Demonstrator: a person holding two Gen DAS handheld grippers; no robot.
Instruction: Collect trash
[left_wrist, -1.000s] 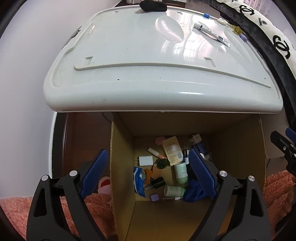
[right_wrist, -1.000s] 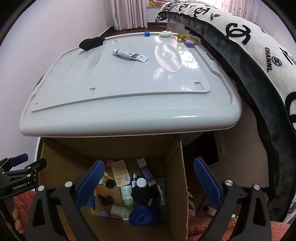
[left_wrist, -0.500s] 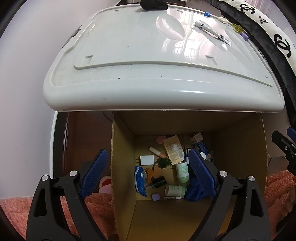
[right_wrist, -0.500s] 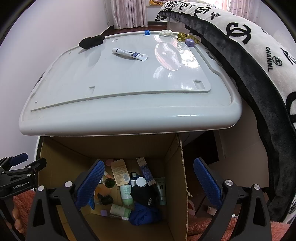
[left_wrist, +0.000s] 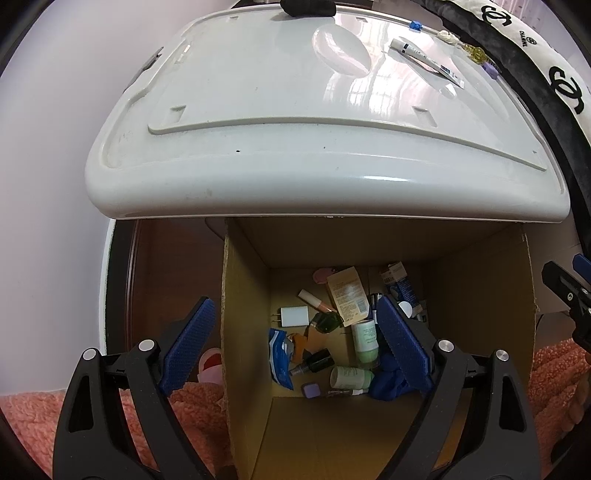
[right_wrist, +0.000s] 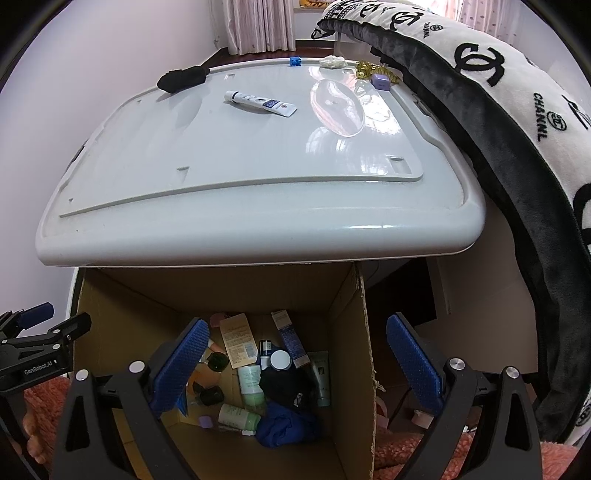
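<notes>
A: Both grippers hang over the cardboard box (right_wrist: 354, 362), pointing steeply down. The left gripper (left_wrist: 295, 347) has its jaws spread wide with nothing between them; the right gripper (right_wrist: 295, 365) is the same, released and empty.

B: So where is the trash left to collect?

A: On the white tabletop (right_wrist: 221, 177) above and behind the box. I count one white tube (right_wrist: 260, 103) lying flat near the middle, one black cloth-like lump (right_wrist: 183, 78) at the far left edge, one clear oval lid or dish (right_wrist: 337, 109), one small blue block (right_wrist: 295, 61), one crumpled white scrap (right_wrist: 333, 61), one yellow tangle (right_wrist: 369, 70) and one lilac cube (right_wrist: 380, 81) by the black and white blanket (right_wrist: 498, 74).

B: And inside the box?

A: A heap of bottles, tubes and a blue cloth (left_wrist: 388, 380); too jumbled to count surely.

B: Which item should go next, in your view?

A: Probably the tube, being nearest and well apart from the rest. I would lift the right gripper clear of the tabletop's edge, come down across the tube's width, close at its middle, then carry it back over the box before letting go.
</notes>
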